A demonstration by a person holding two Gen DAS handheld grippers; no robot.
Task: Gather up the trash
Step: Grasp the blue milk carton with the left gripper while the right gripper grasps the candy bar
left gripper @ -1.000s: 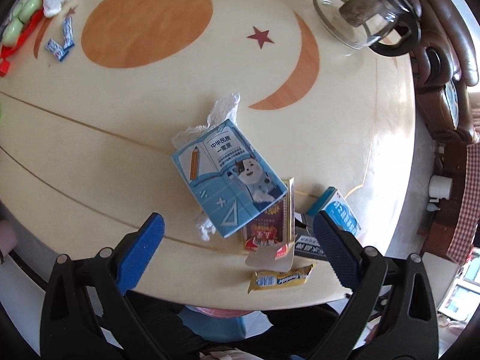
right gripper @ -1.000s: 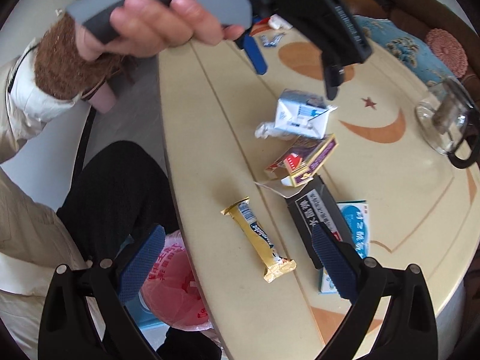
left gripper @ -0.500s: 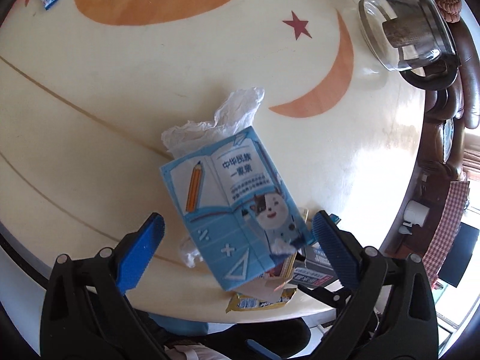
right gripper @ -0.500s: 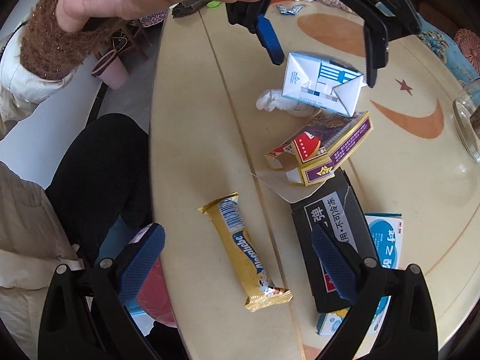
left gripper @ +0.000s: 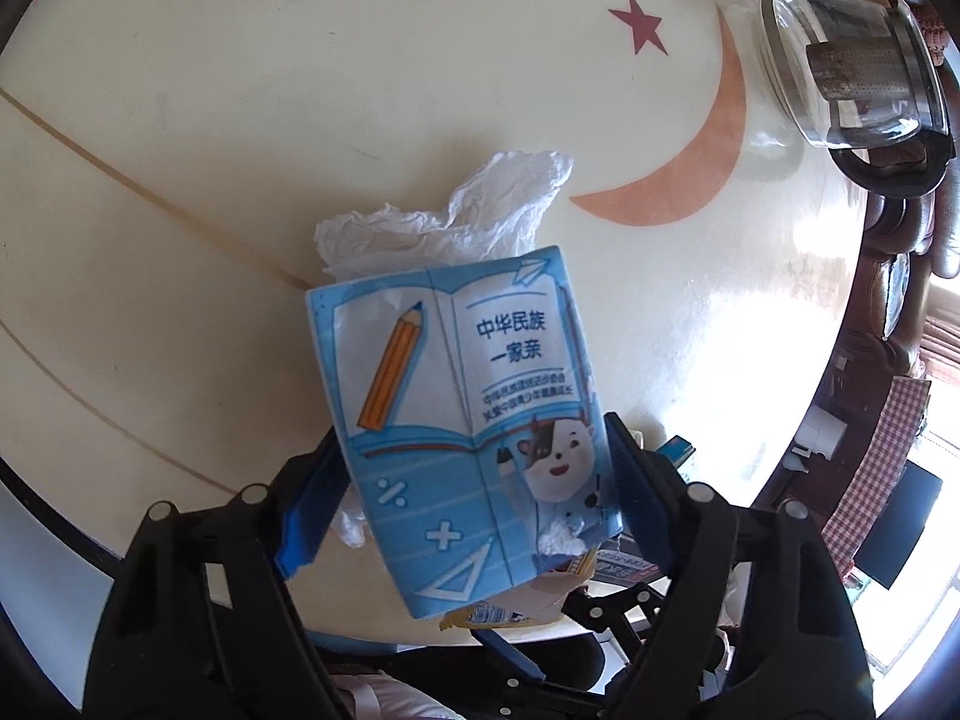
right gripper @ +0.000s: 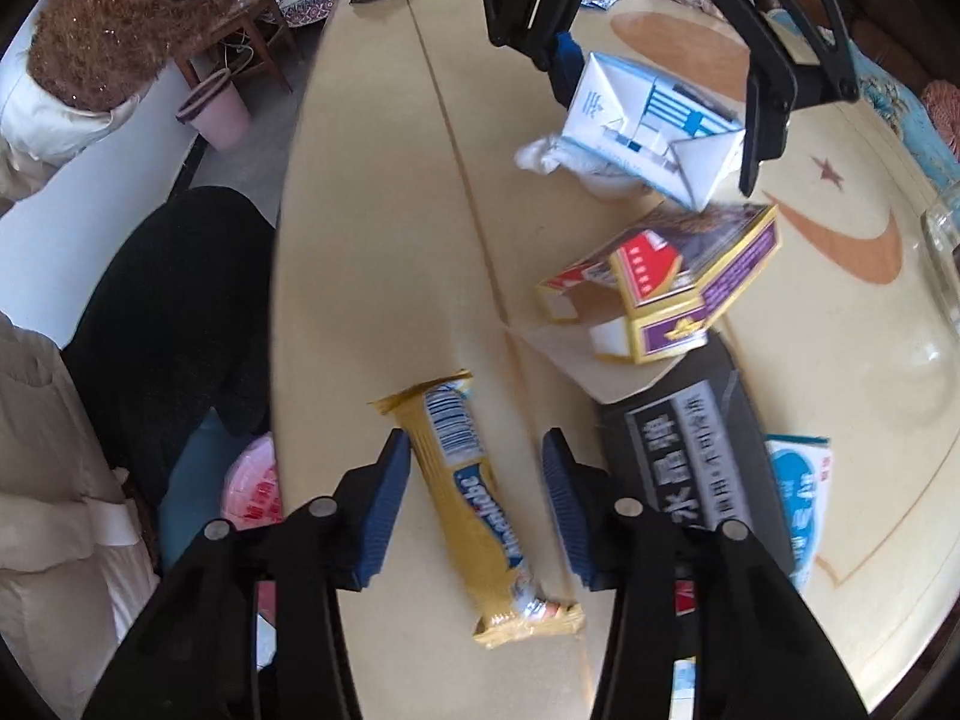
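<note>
Cream tabletop (left gripper: 240, 180): left claw (left gripper: 474, 498) closing, pads against blue milk carton (left gripper: 462, 420), hiding crumpled tissue (left gripper: 444, 222); right claw (right gripper: 477, 510) closing around gold snack wrapper (right gripper: 480, 516), contact unclear.

My blue carton (left gripper: 462, 420) hides most of the crumpled tissue (left gripper: 456, 222) at centre. At lower right, motion blurs the black box (right gripper: 690, 468); the frame's right edge cuts the glass teapot (left gripper: 852, 72).
</note>
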